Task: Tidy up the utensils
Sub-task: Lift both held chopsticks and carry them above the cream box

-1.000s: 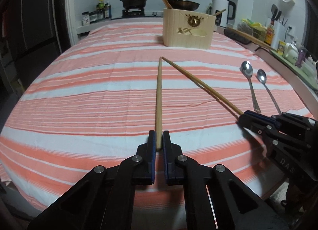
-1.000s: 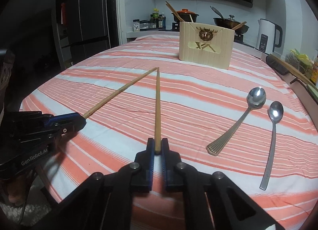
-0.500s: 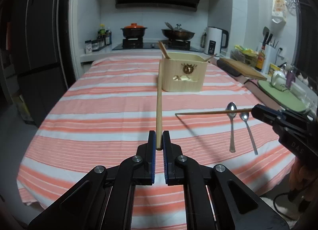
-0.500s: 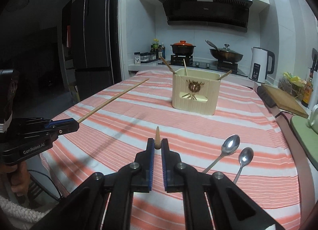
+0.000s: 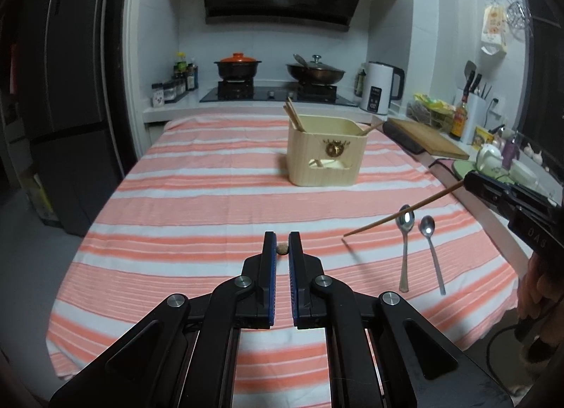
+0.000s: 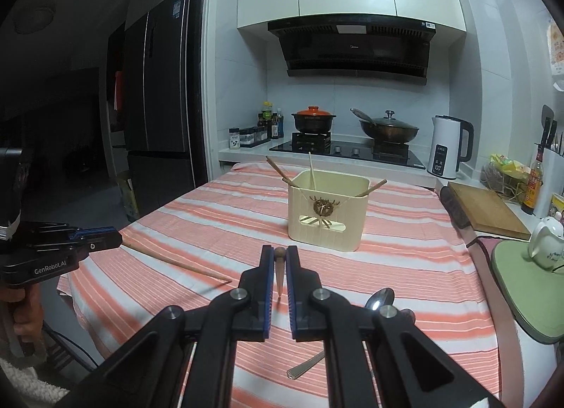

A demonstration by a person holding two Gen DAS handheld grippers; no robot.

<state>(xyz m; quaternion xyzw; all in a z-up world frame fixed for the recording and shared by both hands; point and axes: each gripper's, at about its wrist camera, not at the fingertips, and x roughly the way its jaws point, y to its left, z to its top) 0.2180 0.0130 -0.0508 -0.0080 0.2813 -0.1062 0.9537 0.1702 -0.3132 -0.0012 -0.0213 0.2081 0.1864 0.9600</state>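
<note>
Between each pair of jaws, one chopstick is clamped and off the cloth.
The left gripper [image 5: 282,249] holds its chopstick [image 5: 282,249] end-on; the right gripper [image 6: 279,260] holds its chopstick [image 6: 279,272] tip-down. The cream holder [image 6: 326,219] stands straight ahead of both and looks nearer the right, so I judge each stick needs uprighting over its rim. Counted: two held chopsticks, two spoons [image 5: 405,242] right of the left jaws, several sticks in the holder.
</note>
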